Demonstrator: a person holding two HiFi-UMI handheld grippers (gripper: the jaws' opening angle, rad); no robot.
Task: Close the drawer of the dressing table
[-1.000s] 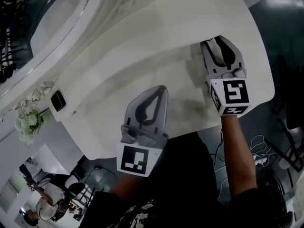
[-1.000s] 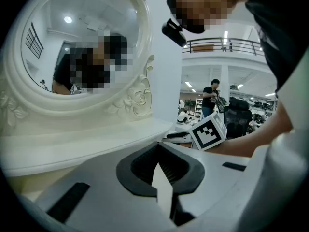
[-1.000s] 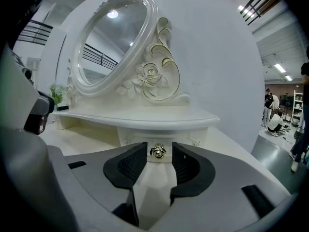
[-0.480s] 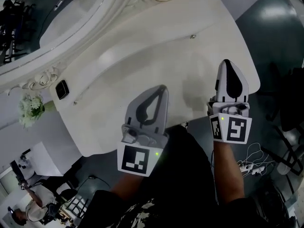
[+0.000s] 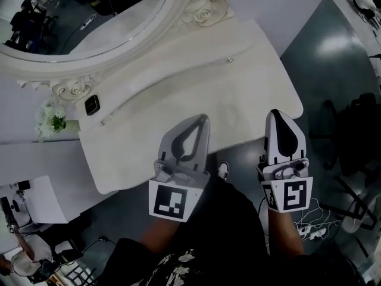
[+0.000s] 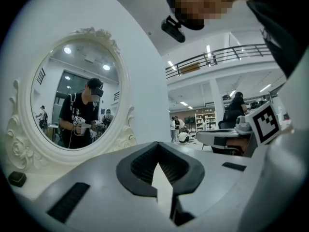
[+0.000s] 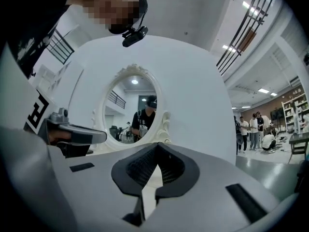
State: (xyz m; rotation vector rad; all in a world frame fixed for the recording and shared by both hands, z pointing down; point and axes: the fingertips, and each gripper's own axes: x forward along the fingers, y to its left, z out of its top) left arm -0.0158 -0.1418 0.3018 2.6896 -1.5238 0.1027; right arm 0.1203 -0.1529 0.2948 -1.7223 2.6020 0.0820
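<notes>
The right gripper (image 7: 157, 149) is pointing at the oval mirror (image 7: 126, 105) in its carved white frame, its jaws pressing together with nothing between them. The mirror is reflecting a person (image 7: 145, 121) in a dark shirt. The left gripper (image 7: 99, 136) is hovering at the left, and several people (image 7: 252, 129) are standing far right.

White dressing table (image 5: 178, 82), seen from steeply above, standing against a pale wall. Broad, smooth top with a wavy front edge and rounded corners, slanting across the head view. Oval mirror (image 5: 77, 16) in a carved, flower-trimmed white frame upright at the back. Front edge of the top running as one unbroken curve; the drawer itself hidden beneath the top, out of sight.
</notes>
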